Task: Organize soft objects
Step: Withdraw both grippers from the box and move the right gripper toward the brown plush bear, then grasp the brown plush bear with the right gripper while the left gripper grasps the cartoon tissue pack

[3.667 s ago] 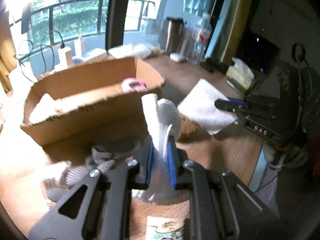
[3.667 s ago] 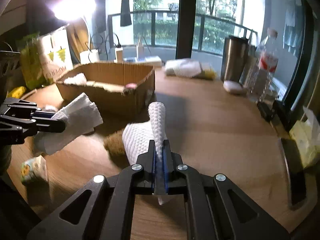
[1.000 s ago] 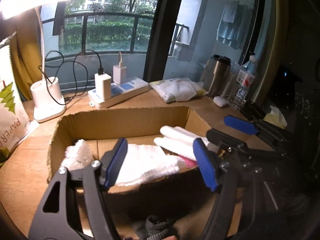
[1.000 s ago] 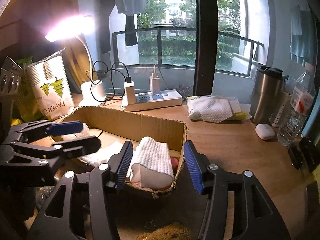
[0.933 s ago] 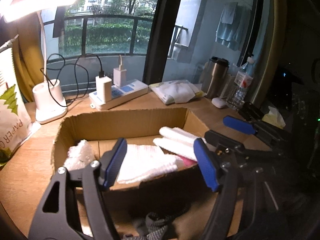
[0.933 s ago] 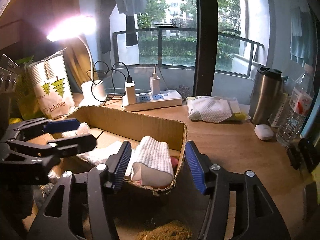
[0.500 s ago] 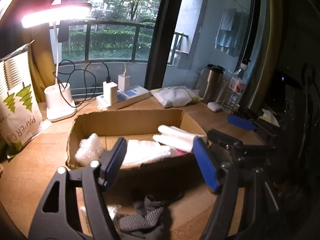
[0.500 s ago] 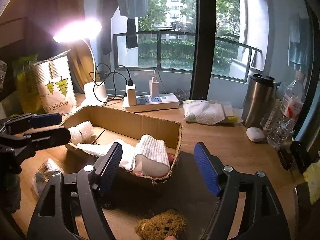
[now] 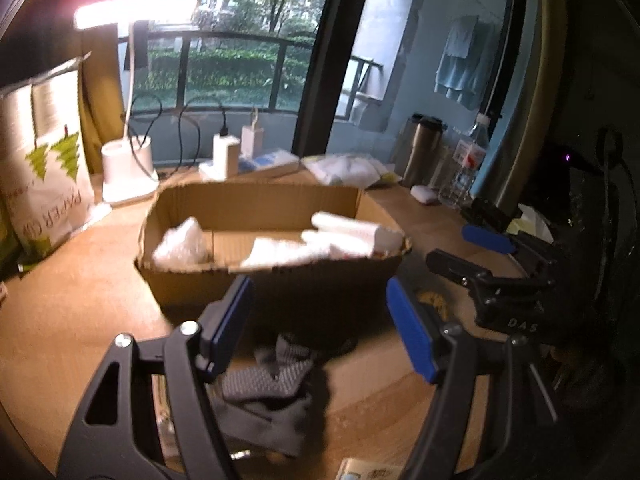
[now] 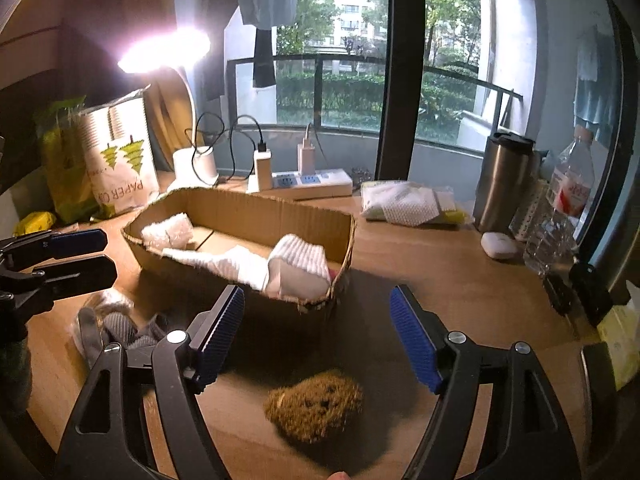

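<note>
— While the lit white desk lamp (image 10: 194, 168) glares at the far left, what sits beneath it?

— A white paper bag printed with green trees (image 10: 120, 168) leans at the far left of the wooden table (image 10: 440, 280), with the lamp's round base just right of it. Near that, the left gripper (image 9: 320, 320) hangs over the table's near left part with its blue-padded jaws spread wide and nothing between them.

— And under it?

— A crumpled grey knitted cloth (image 9: 272, 392) lies on the wood, just near of the shallow brown cardboard box (image 10: 248, 216).

— What is in the box?

— A lumpy white fluffy bundle (image 10: 168, 232) in its left end, a flat white cloth (image 10: 224, 264) across the middle, and a folded white ribbed towel (image 10: 296, 268) at the right end, draped at the near rim. A bit of pink shows under the towel; I cannot tell what it is.

— Behind the box?

— A white power strip with two chargers plugged in (image 10: 300, 184), then a clear packet of white cloths (image 10: 404, 204) to its right.

— The other tool?

— The right gripper (image 10: 316, 332) is also released, jaws wide apart and empty, near of the box's right end. A brown fuzzy round plush (image 10: 316, 404) lies on the table below the gap between the jaws, touching neither.

— Farther right?

— A steel tumbler with a black lid (image 10: 504, 180), a small white case (image 10: 500, 246), and a clear water bottle with a red label (image 10: 560, 208).
</note>
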{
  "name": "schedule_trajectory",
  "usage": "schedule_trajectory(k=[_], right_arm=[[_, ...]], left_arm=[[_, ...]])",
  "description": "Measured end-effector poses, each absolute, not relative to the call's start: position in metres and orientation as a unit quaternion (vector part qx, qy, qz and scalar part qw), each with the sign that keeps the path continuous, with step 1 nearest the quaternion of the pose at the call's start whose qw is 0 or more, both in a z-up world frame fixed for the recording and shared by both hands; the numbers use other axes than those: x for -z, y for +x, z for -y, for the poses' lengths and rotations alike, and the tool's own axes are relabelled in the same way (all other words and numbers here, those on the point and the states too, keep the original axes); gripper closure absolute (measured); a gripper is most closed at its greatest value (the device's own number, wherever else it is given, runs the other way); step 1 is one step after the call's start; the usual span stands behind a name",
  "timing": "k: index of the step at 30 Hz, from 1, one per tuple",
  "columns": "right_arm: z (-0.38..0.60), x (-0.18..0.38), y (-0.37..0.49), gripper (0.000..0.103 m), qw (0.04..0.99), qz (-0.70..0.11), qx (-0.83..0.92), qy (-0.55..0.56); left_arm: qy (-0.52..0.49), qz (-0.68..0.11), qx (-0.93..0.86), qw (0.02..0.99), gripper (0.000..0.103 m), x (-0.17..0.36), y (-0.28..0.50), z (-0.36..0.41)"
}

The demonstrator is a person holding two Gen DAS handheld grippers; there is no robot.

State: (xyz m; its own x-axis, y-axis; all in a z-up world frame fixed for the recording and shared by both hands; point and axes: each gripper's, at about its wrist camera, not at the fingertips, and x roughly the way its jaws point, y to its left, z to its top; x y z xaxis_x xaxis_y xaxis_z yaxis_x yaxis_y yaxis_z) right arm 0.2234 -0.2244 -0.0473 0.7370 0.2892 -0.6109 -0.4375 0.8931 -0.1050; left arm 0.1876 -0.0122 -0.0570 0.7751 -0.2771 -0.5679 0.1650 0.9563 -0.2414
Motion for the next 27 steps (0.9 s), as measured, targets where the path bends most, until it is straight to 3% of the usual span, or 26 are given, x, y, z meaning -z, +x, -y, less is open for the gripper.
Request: schedule_trajectory(k=[27], right_arm=[[0.235, 0.109, 0.233, 0.025, 0.881, -0.414, -0.200, -0.115]], left_arm=[[-0.093, -0.399, 0.109, 0.906, 0.032, 0.109, 0.127, 0.021]])
